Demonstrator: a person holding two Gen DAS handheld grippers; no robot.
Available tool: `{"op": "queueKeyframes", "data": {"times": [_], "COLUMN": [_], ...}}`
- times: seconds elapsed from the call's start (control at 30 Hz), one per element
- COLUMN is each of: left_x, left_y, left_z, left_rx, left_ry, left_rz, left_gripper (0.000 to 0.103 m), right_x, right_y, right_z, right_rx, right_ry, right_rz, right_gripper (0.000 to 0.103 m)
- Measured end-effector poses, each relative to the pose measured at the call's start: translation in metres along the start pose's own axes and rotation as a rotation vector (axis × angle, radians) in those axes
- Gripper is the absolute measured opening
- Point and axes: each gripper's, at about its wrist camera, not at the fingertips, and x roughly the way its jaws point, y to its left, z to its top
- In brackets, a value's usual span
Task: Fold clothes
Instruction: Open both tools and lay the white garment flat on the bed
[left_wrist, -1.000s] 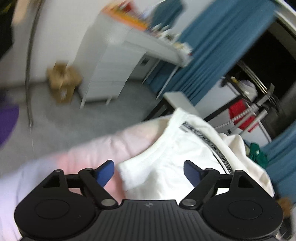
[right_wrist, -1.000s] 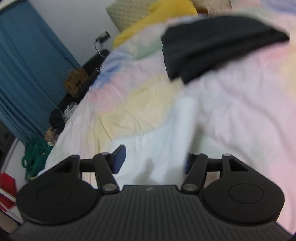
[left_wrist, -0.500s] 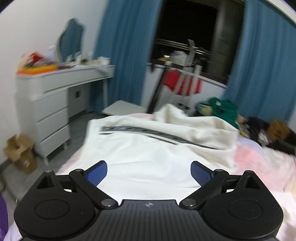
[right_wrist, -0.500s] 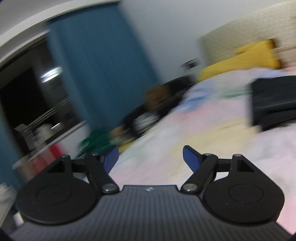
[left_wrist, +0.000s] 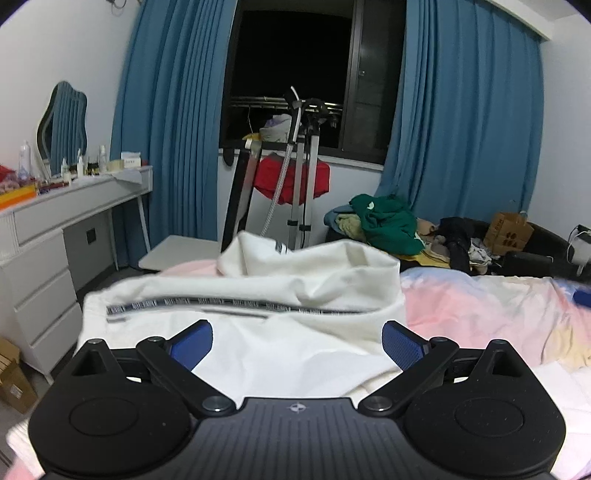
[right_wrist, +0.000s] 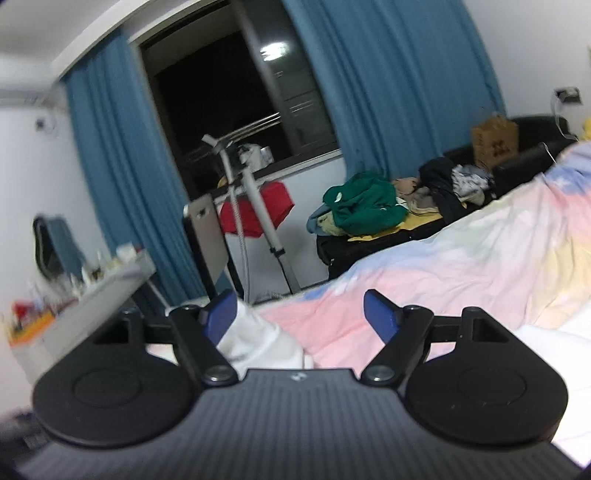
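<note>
A white garment (left_wrist: 258, 295) with a black printed stripe lies crumpled on the pastel bedspread (left_wrist: 480, 310), its far part bunched up. My left gripper (left_wrist: 295, 345) hovers over its near part, jaws wide open, with the cloth below the blue pads and not pinched. In the right wrist view a fold of the same white garment (right_wrist: 258, 343) lies by the left finger. My right gripper (right_wrist: 301, 317) is open above the bedspread (right_wrist: 461, 266), with nothing pressed between its pads.
A white dresser (left_wrist: 55, 221) with bottles and a mirror stands at the left. A drying rack with red cloth (left_wrist: 291, 177) stands before the dark window. A heap of clothes, a green one on top (left_wrist: 384, 221), and a cardboard bag (left_wrist: 509, 229) lie beyond the bed.
Both views have swung round and levelled out to face the window. The right jaws stand wider than a second ago, the left slightly wider. The white garment now lies spread before the left gripper.
</note>
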Motion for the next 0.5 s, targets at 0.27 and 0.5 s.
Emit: {"op": "queueKeyframes", "data": {"times": [0.27,0.5], "left_x": [0.019,0.015], "left_y": [0.011,0.019], "left_z": [-0.044,-0.049], "left_rx": [0.060,0.018], "left_ry": [0.037,0.061], "left_rz": [0.035,0.065], "left_gripper": [0.099,0.099], "right_x": [0.022,0.028], "right_y": [0.013,0.002], "right_z": [-0.058,-0.065], "right_rx": [-0.027,0.047], "right_ry": [0.114,0.165], "right_rz": [-0.002,0.027], "right_gripper": [0.078,0.076]}}
